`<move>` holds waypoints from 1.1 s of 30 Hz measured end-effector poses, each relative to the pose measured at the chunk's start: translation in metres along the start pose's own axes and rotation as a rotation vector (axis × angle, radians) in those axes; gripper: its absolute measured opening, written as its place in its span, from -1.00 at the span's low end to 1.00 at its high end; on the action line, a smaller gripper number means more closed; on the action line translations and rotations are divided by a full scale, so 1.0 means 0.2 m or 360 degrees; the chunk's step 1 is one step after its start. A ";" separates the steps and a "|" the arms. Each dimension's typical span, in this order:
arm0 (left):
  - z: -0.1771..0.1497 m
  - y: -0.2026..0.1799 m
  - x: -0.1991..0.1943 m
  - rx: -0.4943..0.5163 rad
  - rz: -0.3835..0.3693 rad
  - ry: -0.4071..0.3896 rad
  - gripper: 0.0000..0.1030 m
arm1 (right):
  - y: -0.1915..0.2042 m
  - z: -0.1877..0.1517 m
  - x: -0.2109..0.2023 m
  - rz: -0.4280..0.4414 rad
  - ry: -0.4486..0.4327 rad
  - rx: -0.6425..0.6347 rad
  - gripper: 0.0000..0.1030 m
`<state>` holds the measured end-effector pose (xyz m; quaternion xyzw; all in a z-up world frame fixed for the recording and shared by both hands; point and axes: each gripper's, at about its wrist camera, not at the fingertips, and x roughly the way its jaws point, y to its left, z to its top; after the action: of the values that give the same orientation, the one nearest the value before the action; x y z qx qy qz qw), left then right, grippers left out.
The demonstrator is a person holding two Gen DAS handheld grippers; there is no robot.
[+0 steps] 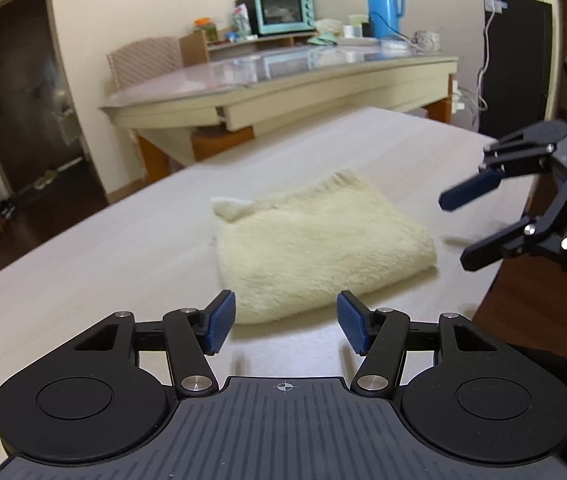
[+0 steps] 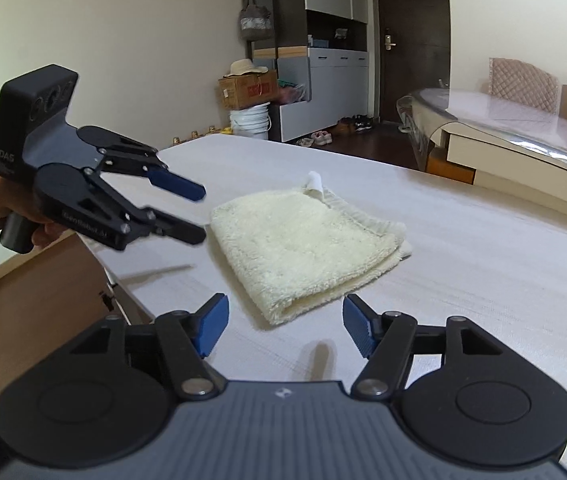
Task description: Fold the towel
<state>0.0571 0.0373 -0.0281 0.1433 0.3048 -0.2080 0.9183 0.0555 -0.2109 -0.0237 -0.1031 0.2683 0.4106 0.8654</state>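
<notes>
A cream fluffy towel [image 1: 315,236] lies folded into a small thick rectangle on the white table [image 1: 83,280]. It also shows in the right wrist view [image 2: 303,248], with a small white tag [image 2: 315,182] sticking up at its far edge. My left gripper [image 1: 285,326] is open and empty, just short of the towel's near edge. My right gripper [image 2: 285,328] is open and empty, just short of the towel's near corner. Each gripper shows in the other's view: the right one [image 1: 457,228] to the towel's right, the left one [image 2: 199,212] to its left, both held above the table.
A glass-topped desk [image 1: 283,80] with a teal oven [image 1: 283,12] and a blue flask [image 1: 383,2] stands behind the table. A black fridge [image 1: 515,60] is at the right. A cardboard box [image 2: 35,292] sits beside the table's edge. Shoes and cabinets line the far wall.
</notes>
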 end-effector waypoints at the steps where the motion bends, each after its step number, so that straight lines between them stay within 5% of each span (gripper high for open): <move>1: 0.00 0.00 0.01 0.0001 0.0010 0.0003 0.18 | 0.00 0.00 -0.01 -0.0006 -0.0005 0.0008 0.32; 8: 0.01 0.10 0.13 0.0028 0.0092 0.0032 0.37 | -0.03 -0.01 -0.06 -0.0053 -0.0047 0.0075 0.43; 24: 0.16 0.38 0.39 0.0172 0.0271 0.0108 0.38 | -0.07 -0.02 -0.01 -0.0089 -0.0067 0.0161 0.61; 33: 0.13 0.39 0.38 -0.0021 0.0334 0.0065 0.38 | -0.05 -0.03 -0.01 -0.0122 -0.0100 0.0212 0.68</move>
<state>0.1629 0.0731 -0.0441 0.1726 0.3080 -0.1056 0.9296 0.0607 -0.2213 -0.0271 -0.0424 0.2635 0.3614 0.8934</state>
